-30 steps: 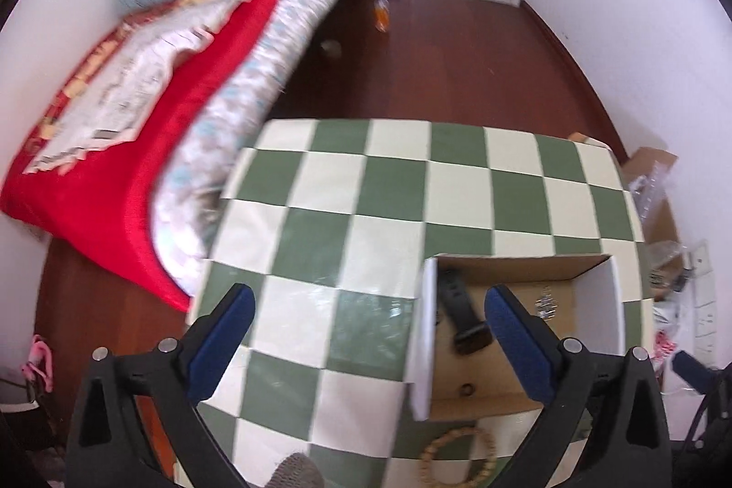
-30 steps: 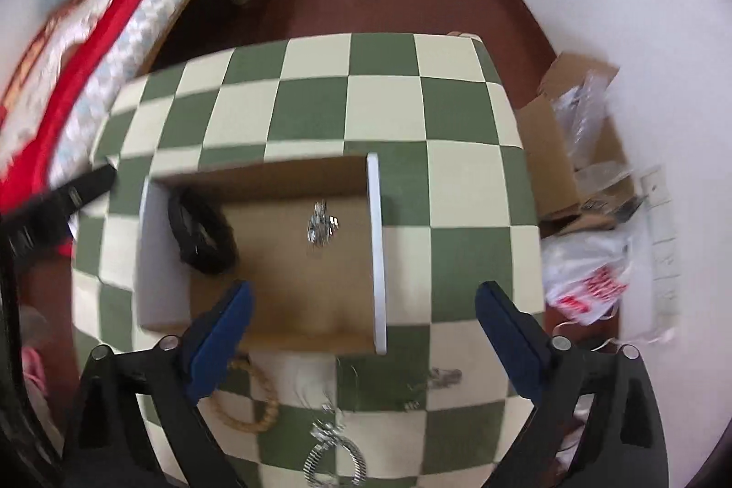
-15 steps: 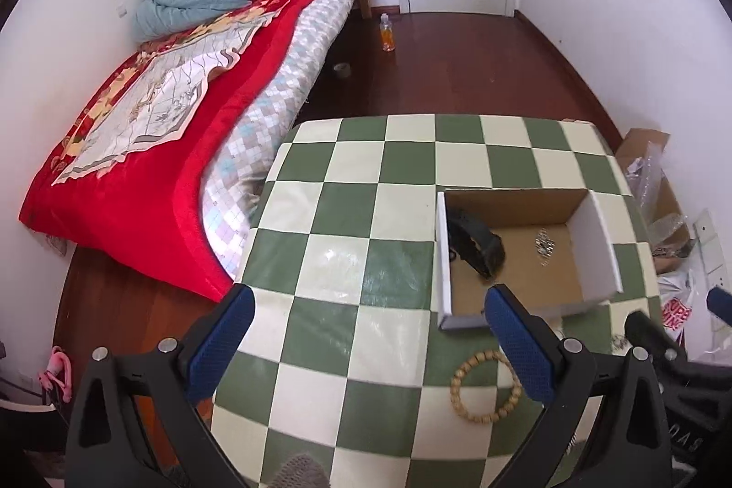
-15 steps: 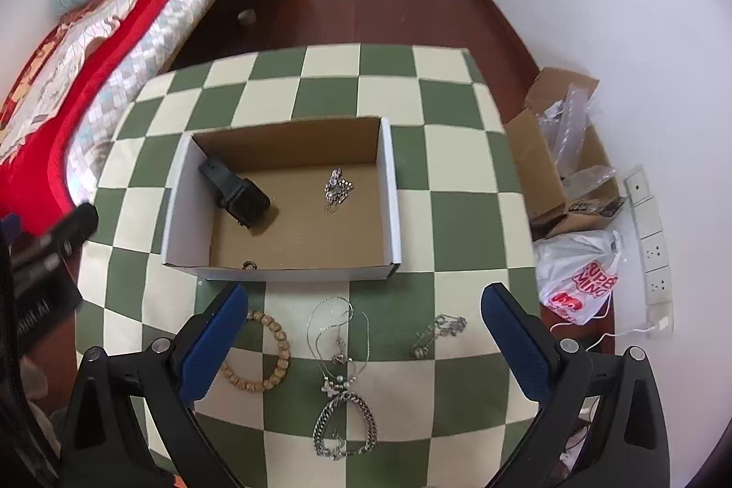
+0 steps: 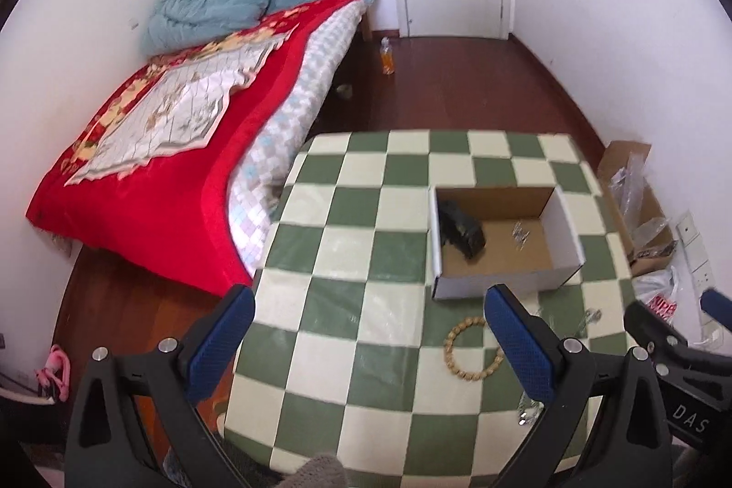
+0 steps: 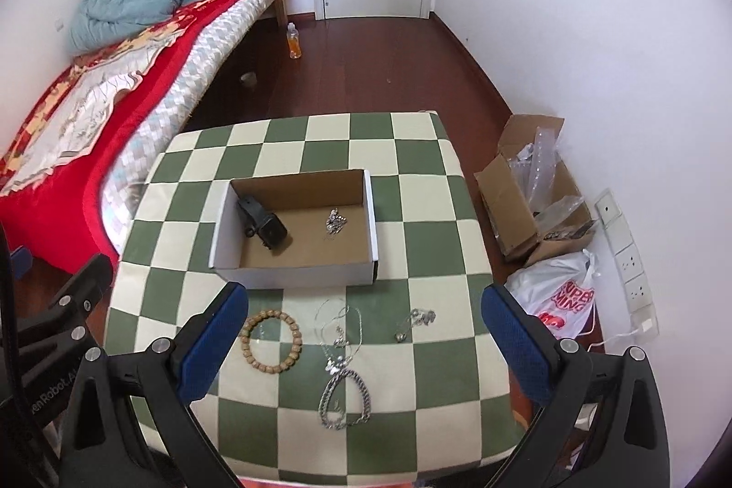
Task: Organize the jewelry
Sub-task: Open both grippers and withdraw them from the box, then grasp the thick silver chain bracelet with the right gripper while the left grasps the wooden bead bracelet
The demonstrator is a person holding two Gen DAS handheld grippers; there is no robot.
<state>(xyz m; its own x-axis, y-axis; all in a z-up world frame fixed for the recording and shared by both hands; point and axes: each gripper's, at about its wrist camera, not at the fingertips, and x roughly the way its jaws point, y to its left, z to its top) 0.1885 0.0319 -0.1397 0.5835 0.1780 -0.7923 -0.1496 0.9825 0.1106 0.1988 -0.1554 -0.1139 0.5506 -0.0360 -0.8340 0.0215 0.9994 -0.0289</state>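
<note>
On the green-and-cream checkered desk [image 6: 425, 254], a shallow cardboard box [image 6: 297, 273] holds a black watch [image 6: 263, 229] at its left end and a small silver piece [image 6: 336, 222] near the middle. Just in front of the box we see a wooden bead bracelet [image 6: 271, 341], a tangle of thin silver necklaces [image 6: 341, 335], a heavy silver chain [image 6: 344, 399] and a small silver trinket [image 6: 414, 322], all loose on the cloth. Our right tool [image 6: 363, 344] hangs above them, jaws spread wide and empty; our left tool [image 5: 368, 344] is likewise wide open over the desk's left side. A red-covered bed [image 6: 87, 122] stands to the left.
</note>
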